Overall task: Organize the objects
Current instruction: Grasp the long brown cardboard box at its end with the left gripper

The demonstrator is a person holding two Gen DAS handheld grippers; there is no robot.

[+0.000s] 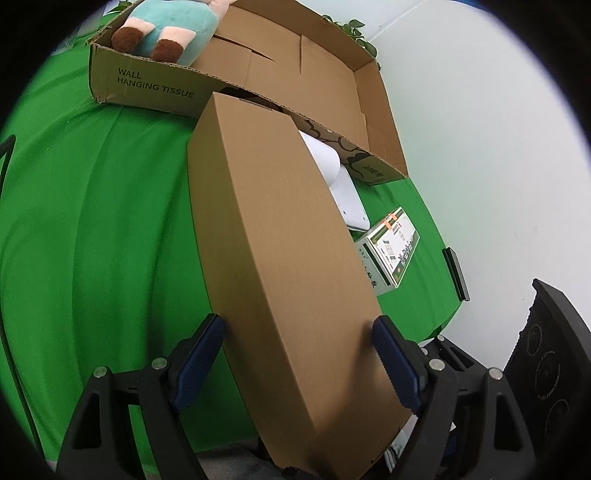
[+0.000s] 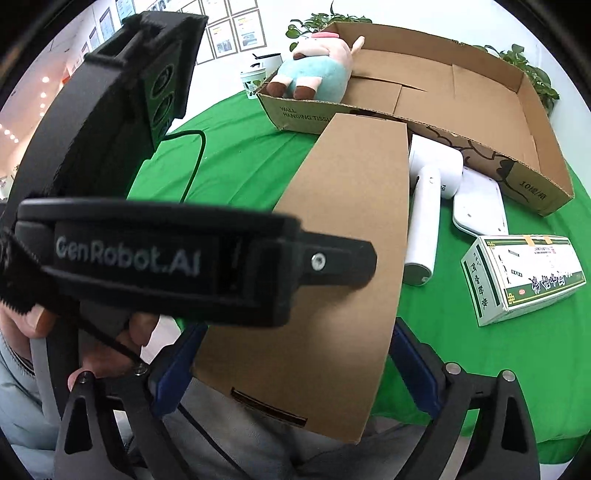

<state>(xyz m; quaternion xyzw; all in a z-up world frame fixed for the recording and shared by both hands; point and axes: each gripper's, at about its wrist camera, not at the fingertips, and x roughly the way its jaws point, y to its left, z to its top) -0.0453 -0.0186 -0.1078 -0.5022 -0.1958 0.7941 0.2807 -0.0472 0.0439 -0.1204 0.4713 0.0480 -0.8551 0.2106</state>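
A: What is the largest item in view?

B: A green cloth-covered table [image 1: 92,221] [image 2: 251,155]. At its far side rests a wide, shallow, open corrugated cardboard tray [image 1: 325,92] [image 2: 480,107] printed "WALL HANGING TISSUE". A plush toy in teal with brown feet [image 1: 166,33] [image 2: 314,74] lies in the tray's left corner.

A: Where is the long brown cardboard box?

B: The long brown cardboard box [image 1: 280,258] [image 2: 332,258] is closed and tilted, its far end near the tray's front wall. The left gripper [image 1: 299,339] clamps it: both blue pads press its long sides. The right gripper [image 2: 295,350] brackets the same box at the near end; contact of its pads cannot be determined, so its state is unresolved.

A: What lies right of the box?

B: A white hair dryer [image 2: 428,206] [image 1: 325,162], partly hidden by the box in the left wrist view; just beside it, a flat white plastic device [image 2: 480,206] [image 1: 351,203]; nearer, a white and green printed carton [image 2: 524,273] [image 1: 391,251].
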